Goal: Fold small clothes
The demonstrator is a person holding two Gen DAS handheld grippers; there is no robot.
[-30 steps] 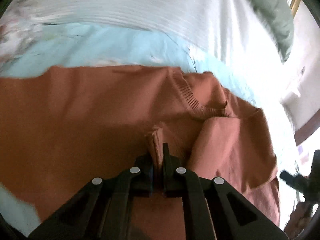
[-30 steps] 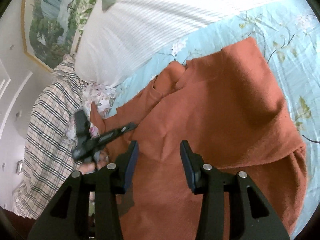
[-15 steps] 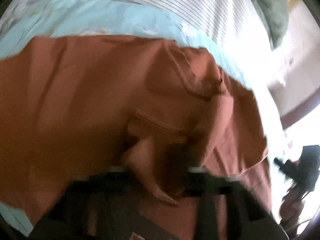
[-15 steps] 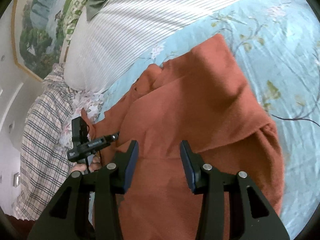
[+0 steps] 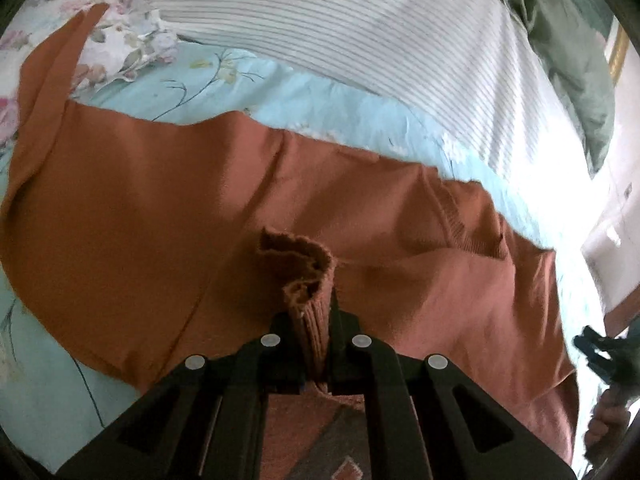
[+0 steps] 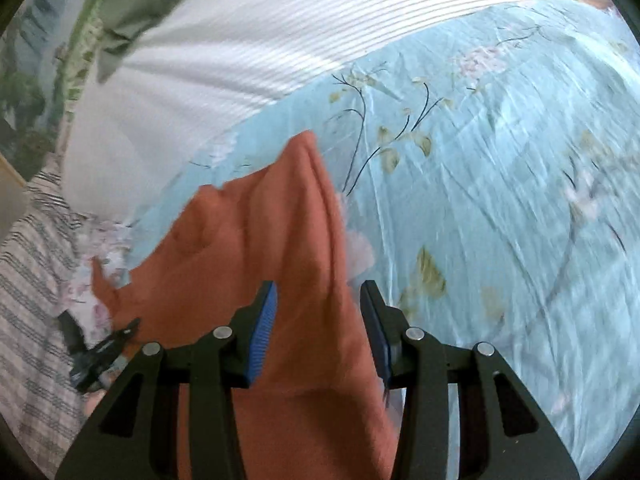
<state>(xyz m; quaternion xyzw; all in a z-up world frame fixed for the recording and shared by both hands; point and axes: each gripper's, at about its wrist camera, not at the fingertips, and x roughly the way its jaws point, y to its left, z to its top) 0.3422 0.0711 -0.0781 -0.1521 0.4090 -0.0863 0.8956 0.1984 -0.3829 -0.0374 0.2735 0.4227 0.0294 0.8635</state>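
Note:
A rust-orange knit sweater [image 5: 168, 208] lies spread on a light blue floral bedsheet [image 5: 248, 92]. My left gripper [image 5: 314, 320] is shut on the sweater's ribbed cuff [image 5: 308, 276], which stands up between the fingers. In the right wrist view the sweater [image 6: 256, 248] lies bunched at the left and centre, and my right gripper [image 6: 318, 320] is open just above its right edge, with blue pads [image 6: 262, 332] either side of the cloth. The left gripper also shows small at the left of the right wrist view [image 6: 100, 348].
A white striped pillow [image 5: 360, 40] lies behind the sweater, with a green cloth [image 5: 568, 48] on top. A plaid fabric [image 6: 28, 280] lies at the left in the right wrist view. Floral bedsheet [image 6: 500, 184] stretches to the right.
The left gripper has pulled the cuff back across the sweater body and the sleeve now trails far left. The right gripper has swung right, to the sweater's right edge over the sheet.

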